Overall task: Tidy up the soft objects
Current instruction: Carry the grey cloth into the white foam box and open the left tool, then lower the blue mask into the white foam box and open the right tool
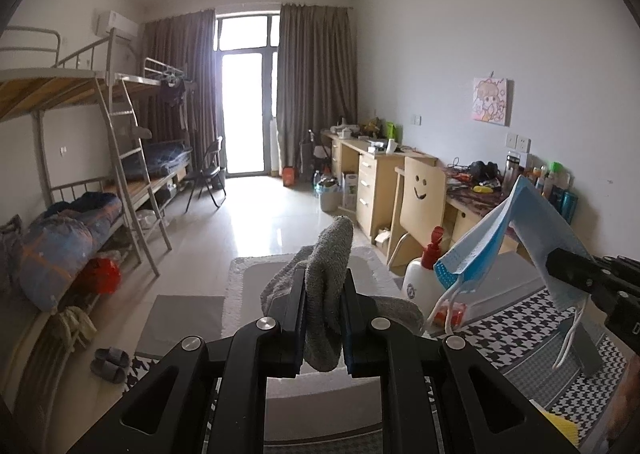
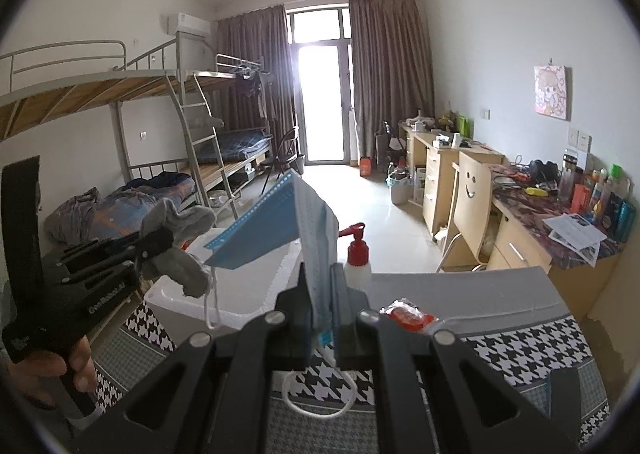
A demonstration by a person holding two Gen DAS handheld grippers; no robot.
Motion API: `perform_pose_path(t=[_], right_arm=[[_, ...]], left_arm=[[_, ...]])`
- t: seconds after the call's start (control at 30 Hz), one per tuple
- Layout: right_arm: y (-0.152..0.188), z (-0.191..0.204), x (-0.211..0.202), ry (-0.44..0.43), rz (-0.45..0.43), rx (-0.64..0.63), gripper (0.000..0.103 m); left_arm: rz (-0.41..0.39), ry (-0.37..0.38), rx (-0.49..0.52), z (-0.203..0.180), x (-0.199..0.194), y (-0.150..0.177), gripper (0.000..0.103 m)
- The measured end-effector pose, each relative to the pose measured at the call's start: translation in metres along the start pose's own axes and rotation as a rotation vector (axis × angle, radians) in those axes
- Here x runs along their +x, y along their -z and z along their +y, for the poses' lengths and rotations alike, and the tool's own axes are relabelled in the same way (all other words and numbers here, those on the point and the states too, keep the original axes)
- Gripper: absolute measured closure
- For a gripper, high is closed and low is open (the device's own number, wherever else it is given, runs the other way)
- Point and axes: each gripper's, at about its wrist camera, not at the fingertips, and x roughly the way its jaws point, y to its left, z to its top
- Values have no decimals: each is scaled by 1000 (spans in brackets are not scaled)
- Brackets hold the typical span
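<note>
Left gripper (image 1: 323,318) clamped tight on a gray sock (image 1: 326,274): jaws pressed to the fabric, toe end sticking up past the fingertips, lower end drooping below them. Right wrist view shows the same sock (image 2: 176,238) pinched mid-length, both ends flopping out, held in the air over the left end of the worktop.

Right gripper (image 2: 320,296) closed on a blue face mask (image 2: 276,230), gripping one short edge. Mask body stands up and folds over leftward; white ear loops (image 2: 316,402) hang down, the lower one partly hidden behind the gripper body. From the left wrist view the mask (image 1: 516,230) is aloft at right, and the right gripper's far side is cut off by the frame.

Below both: houndstooth cloth (image 2: 512,350) covering the worktop, near edge hidden by the tools. White foam box (image 2: 248,286) sits at the worktop's far left, its interior mostly blocked by mask and sock. Just beside it, a red-pump bottle (image 2: 357,258) at the far edge. A red packet (image 2: 408,316) lies near the bottle, label unreadable.

A hand (image 2: 48,370) grips the left tool's handle, partly cut off.

Farther back: smiley-face chair (image 2: 472,194), cluttered desk (image 2: 540,214), bunk beds (image 2: 140,94), overexposed balcony door (image 2: 320,102).
</note>
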Motion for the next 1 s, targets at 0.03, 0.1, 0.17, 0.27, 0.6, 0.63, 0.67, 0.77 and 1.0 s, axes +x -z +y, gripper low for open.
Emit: perform_pose_path(t=[0.03, 0.1, 0.17, 0.27, 0.6, 0.63, 0.67, 0.77, 1.0], right_arm=[[0, 1, 1, -3, 2, -1, 93], [-1, 3, 5, -1, 7, -6, 93], [-1, 4, 8, -1, 13, -5, 93], [-3, 7, 13, -1, 21, -4, 93], [-7, 15, 30, 9, 50, -8, 93], [-7, 16, 31, 11, 52, -9, 93], [-7, 16, 32, 15, 53, -10, 93], [-8, 18, 35, 29, 58, -15, 93], [-11, 21, 40, 32, 67, -16, 93]], left_arm=[[3, -1, 2, 0, 2, 0, 88], [13, -2, -3, 3, 7, 1, 88], [26, 1, -7, 5, 12, 2, 88], [41, 4, -6, 9, 18, 4, 88], [112, 22, -8, 20, 46, 6, 86], [123, 25, -9, 21, 48, 7, 83], [131, 22, -10, 21, 50, 7, 81], [143, 0, -10, 27, 49, 7, 67], [79, -12, -47, 46, 28, 2, 25]])
